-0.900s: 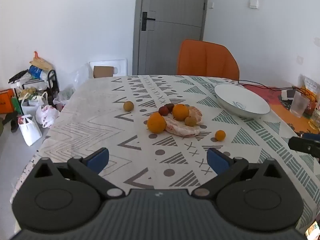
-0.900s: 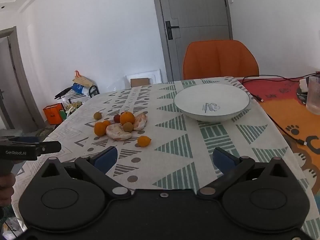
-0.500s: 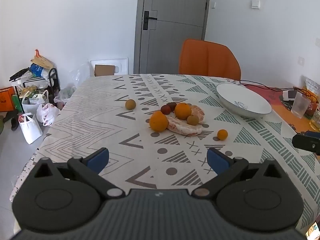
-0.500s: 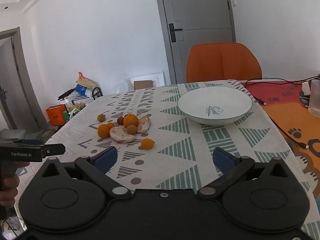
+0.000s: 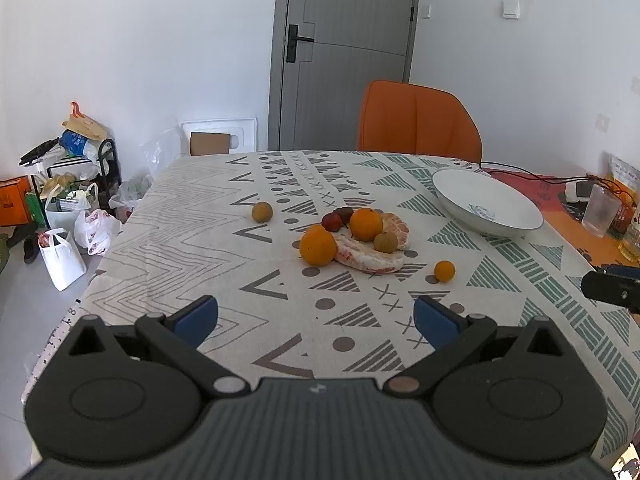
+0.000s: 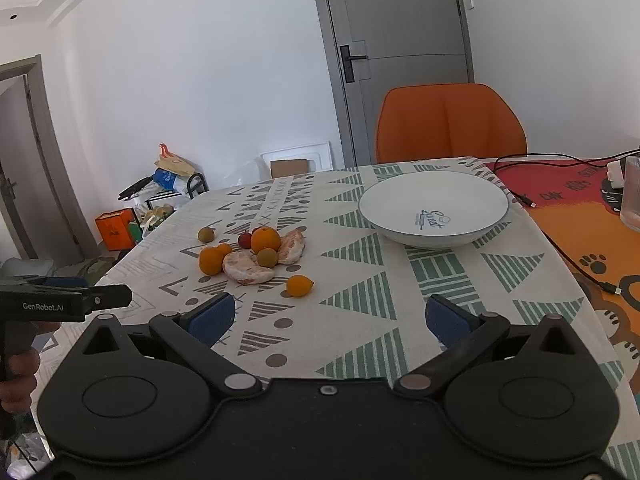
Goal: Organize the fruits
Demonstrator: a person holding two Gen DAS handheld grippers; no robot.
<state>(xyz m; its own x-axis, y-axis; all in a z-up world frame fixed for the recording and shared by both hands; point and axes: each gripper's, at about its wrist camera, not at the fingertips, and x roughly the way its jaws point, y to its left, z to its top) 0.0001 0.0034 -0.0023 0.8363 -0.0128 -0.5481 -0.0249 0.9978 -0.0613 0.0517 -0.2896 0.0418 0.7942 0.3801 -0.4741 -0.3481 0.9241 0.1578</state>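
A cluster of fruit lies mid-table: two oranges, peeled pomelo pieces, a red fruit and a brownish round fruit. A small orange fruit lies apart to the right, and a brownish fruit to the left. The empty white bowl stands at the far right; it also shows in the right wrist view. My left gripper is open and empty, short of the fruit. My right gripper is open and empty, near the small orange fruit.
The patterned tablecloth covers the table. An orange chair stands at the far side. A glass and cables are on the right. Bags sit on the floor left of the table.
Both grippers have pulled back and risen a little, so the fruit and bowl look slightly farther. Both stay open and empty.
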